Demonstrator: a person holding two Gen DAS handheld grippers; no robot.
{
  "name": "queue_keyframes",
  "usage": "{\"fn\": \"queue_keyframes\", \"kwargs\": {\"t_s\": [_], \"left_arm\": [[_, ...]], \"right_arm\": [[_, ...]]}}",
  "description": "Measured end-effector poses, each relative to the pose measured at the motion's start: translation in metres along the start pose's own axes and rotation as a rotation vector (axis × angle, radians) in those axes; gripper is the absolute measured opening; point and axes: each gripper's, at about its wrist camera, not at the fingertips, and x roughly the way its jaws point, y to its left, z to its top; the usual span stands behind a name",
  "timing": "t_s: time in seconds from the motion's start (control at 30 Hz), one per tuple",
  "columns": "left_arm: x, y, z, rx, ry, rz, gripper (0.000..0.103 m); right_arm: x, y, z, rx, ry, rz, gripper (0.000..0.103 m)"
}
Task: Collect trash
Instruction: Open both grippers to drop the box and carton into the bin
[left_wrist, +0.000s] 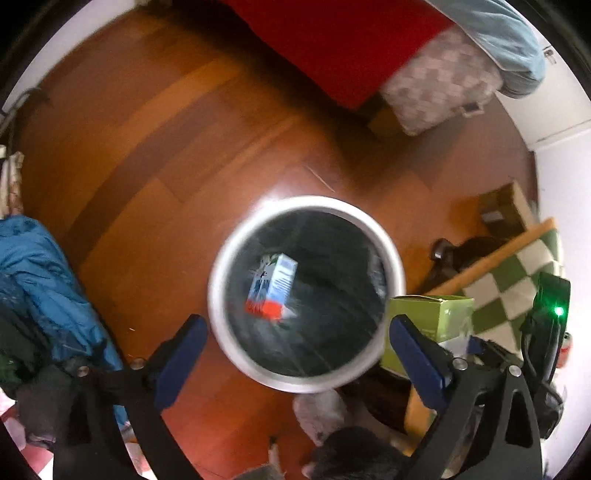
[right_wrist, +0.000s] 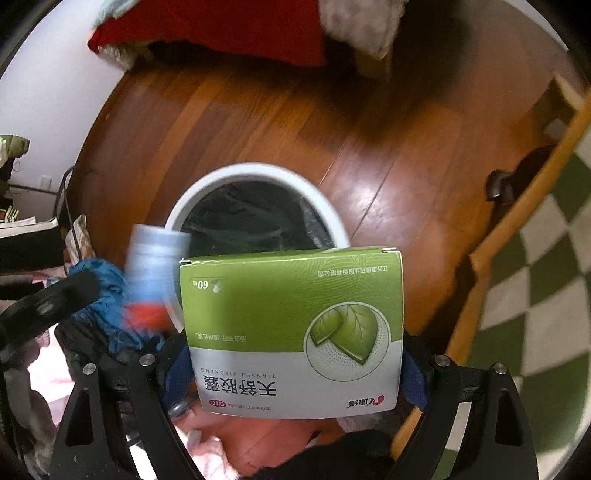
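Observation:
A white round trash bin (left_wrist: 221, 258) with a black liner stands on the wood floor. A blue, white and red carton (left_wrist: 273, 288) appears over the bin's opening, blurred; it also shows blurred in the right wrist view (right_wrist: 151, 280). My left gripper (left_wrist: 295, 354) is open and empty just above the bin's near rim. My right gripper (right_wrist: 295, 373) is shut on a green and white medicine box (right_wrist: 291, 332), held near the bin (right_wrist: 325, 206). The box also shows in the left wrist view (left_wrist: 432, 317).
A green and white checked rug (left_wrist: 517, 280) with a wooden edge lies to the right. Blue clothing (left_wrist: 44, 288) is piled on the left. A red blanket (left_wrist: 332, 44) and a checked cushion (left_wrist: 439, 81) hang at the far side. A cardboard box (left_wrist: 498, 206) sits by the wall.

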Motion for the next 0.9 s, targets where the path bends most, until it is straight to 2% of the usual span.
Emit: {"fn": "queue_keyframes", "kwargs": {"t_s": [0.03, 0.1, 0.2, 0.33, 0.43, 0.53, 0.67, 0.9], "left_arm": [[-0.001, 0.007, -0.001, -0.002, -0.010, 0.028, 0.101], [-0.003, 0.014, -0.005, 0.000, -0.044, 0.082, 0.101], [-0.010, 0.023, -0.014, 0.002, -0.101, 0.164, 0.101], [-0.015, 0.029, -0.025, -0.015, -0.122, 0.192, 0.101], [-0.021, 0.028, -0.033, -0.006, -0.129, 0.221, 0.101], [-0.030, 0.026, -0.045, -0.005, -0.133, 0.222, 0.101], [-0.042, 0.016, -0.057, 0.013, -0.152, 0.217, 0.101], [-0.075, -0.001, -0.079, 0.028, -0.202, 0.199, 0.101]], "right_arm": [[0.008, 0.003, 0.004, -0.002, 0.011, -0.006, 0.092], [0.021, 0.004, 0.015, -0.017, 0.022, -0.027, 0.103], [0.029, 0.014, 0.014, -0.039, 0.023, -0.054, 0.103], [0.028, 0.019, 0.018, -0.077, 0.024, -0.084, 0.103], [0.022, 0.021, 0.013, -0.113, 0.027, -0.153, 0.103], [0.013, 0.022, 0.001, -0.133, 0.023, -0.204, 0.103], [-0.005, 0.022, -0.016, -0.143, -0.006, -0.223, 0.103], [-0.055, 0.022, -0.046, -0.127, -0.095, -0.202, 0.103]]}}
